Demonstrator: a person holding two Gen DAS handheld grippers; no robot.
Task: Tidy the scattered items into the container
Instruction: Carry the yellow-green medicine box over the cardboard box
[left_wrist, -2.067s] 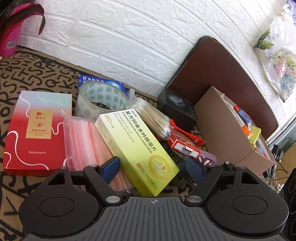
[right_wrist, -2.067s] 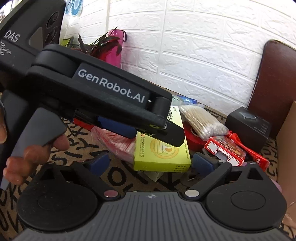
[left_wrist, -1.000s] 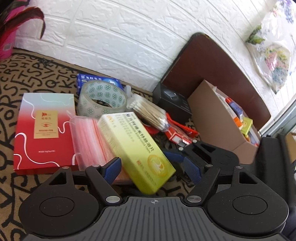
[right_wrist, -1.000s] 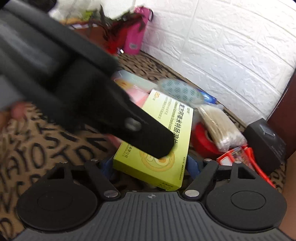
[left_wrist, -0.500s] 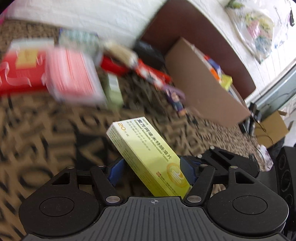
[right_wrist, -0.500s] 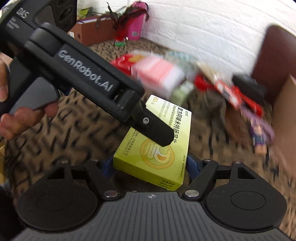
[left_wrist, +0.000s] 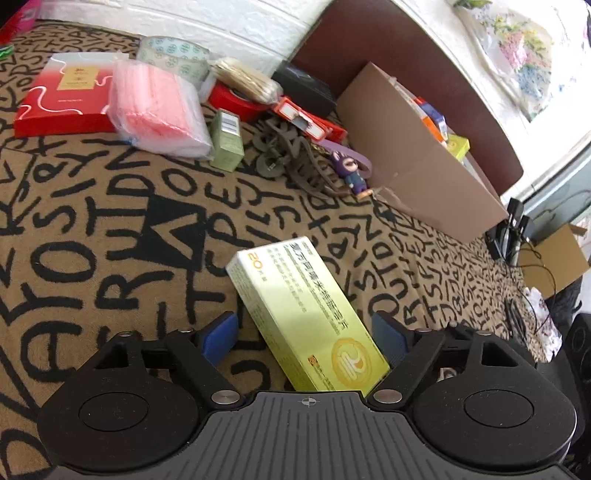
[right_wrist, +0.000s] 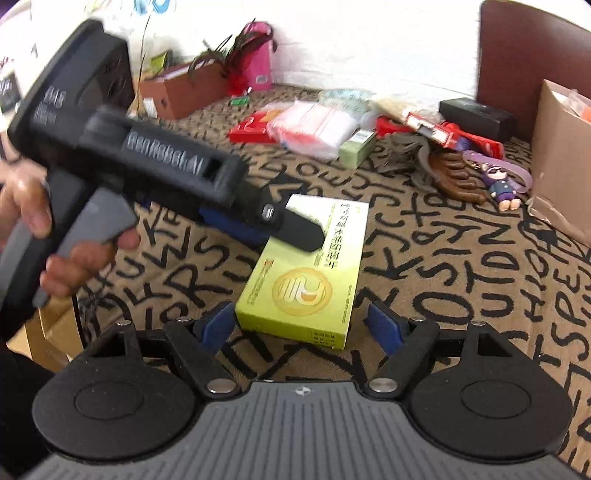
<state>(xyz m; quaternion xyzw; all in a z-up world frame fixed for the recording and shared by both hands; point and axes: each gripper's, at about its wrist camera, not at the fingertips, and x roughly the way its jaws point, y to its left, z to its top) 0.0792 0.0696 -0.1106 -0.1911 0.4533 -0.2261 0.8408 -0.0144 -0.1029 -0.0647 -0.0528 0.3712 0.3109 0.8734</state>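
Grippers angled down, jaws straddling yellow box.

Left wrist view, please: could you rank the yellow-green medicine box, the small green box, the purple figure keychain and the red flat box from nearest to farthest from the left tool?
1. Yellow-green medicine box, between the left tool fingers.
2. Small green box, centre-left, and purple figure keychain, centre-right: too close to call.
3. Red flat box, far left.

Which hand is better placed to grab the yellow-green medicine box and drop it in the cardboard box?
Probably right. The medicine box lies lengthwise between the right gripper's open jaws, cardboard box on that side. It sits skewed between the left gripper's jaws, which have just been opening.
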